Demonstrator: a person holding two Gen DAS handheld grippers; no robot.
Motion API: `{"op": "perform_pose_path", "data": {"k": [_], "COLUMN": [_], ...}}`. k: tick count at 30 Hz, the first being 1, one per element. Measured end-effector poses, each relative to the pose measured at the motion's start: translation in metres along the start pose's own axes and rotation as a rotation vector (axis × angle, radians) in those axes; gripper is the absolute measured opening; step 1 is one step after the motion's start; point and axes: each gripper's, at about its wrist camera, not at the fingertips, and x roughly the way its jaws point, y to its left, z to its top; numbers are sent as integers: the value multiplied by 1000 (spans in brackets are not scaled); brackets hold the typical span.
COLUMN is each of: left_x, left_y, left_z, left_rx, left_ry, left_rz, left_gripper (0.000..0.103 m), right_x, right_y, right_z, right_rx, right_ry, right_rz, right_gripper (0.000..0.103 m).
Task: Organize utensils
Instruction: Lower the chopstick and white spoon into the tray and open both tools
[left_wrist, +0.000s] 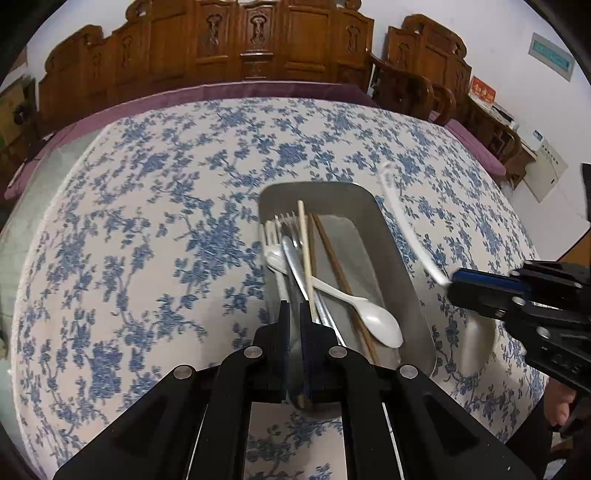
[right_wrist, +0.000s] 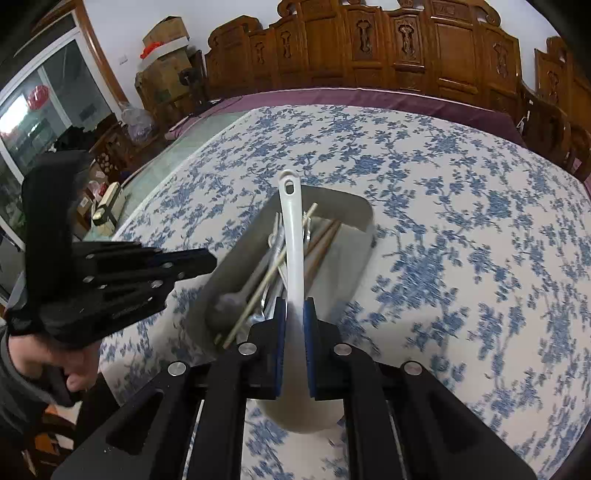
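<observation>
My right hand-held gripper (right_wrist: 294, 321) clamps the long white plastic ladle (right_wrist: 291, 236) mid-handle: light, stiff, slippery. My left hand-held gripper (left_wrist: 294, 321) is pinched together, empty, over the grey metal tray (left_wrist: 391, 236).

blue-floral tablecloth (left_wrist: 155, 206), white ladle (right_wrist: 293, 251) (grey tray (left_wrist: 399, 258))

Even, soft indoor light; daylight glows through a window (right_wrist: 37, 122) at far left. Strong fisheye bending, dark corners, slight motion blur on the tablecloth (right_wrist: 480, 295).

Metal tray (left_wrist: 397, 243) holding mixed utensils (left_wrist: 295, 251), white ladle (right_wrist: 293, 251) lifted
</observation>
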Motion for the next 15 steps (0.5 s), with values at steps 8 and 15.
{"op": "perform_pose_path", "data": {"k": [8, 15], "left_x": [-17, -24], "left_y": [18, 30], "left_z": [-1, -2], "left_rx": [-11, -33], "left_ry": [-34, -53], "left_rz": [8, 11], "left_gripper": [5, 10], "right_x": [22, 42], "right_y": [10, 13], "right_z": [17, 23], "right_rx": [56, 72], "right_ry": [-1, 14], "right_rz": [23, -9], "right_gripper": [11, 11]}}
